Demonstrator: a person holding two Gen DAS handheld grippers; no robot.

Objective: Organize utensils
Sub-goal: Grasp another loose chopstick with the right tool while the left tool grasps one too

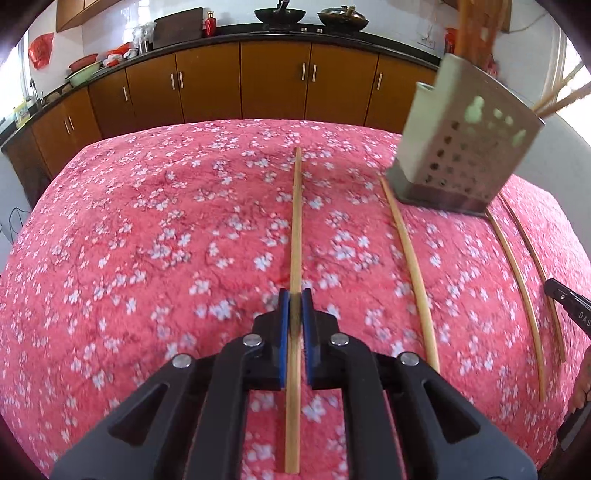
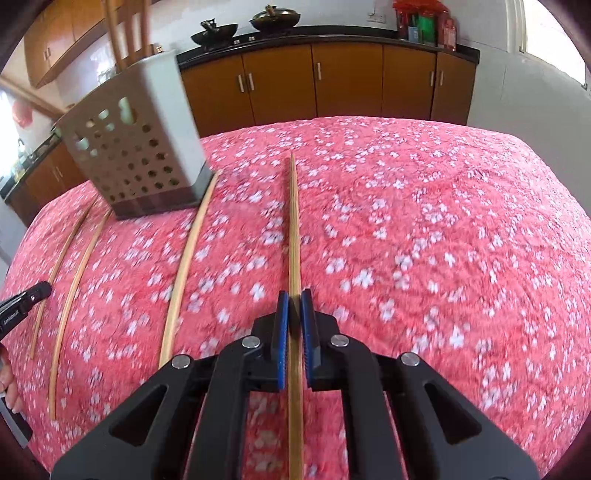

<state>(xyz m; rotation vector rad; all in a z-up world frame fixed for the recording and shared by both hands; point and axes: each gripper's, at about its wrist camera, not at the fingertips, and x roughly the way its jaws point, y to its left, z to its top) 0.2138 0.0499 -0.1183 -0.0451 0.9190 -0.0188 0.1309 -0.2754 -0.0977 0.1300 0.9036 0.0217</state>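
Your left tool [image 1: 295,295] pitches steeply down toward the surface [image 1: 147,229], its blue pads [image 1: 283,317] clenched on a bamboo chopstick [image 1: 296,221] that runs straight away from the camera between them. Your right tool [image 2: 294,297] takes the same downward pitch and is likewise clamped on a second chopstick [image 2: 293,229] lying along its line of sight.

Three more loose chopsticks [image 1: 410,266] lie on the flowered pink cloth to the right of the left tool, roughly parallel; in the right wrist view they appear to the left. Beyond them stands the perforated grey utensil holder [image 1: 461,147], on a dark base, with wooden sticks rising from its top; one loose chopstick's far end lies just beside that base.

A black tip of the other tool shows at the edge of each view. Brown cabinets [image 1: 273,81] and a dark counter with two woks [image 1: 280,14] close the background.
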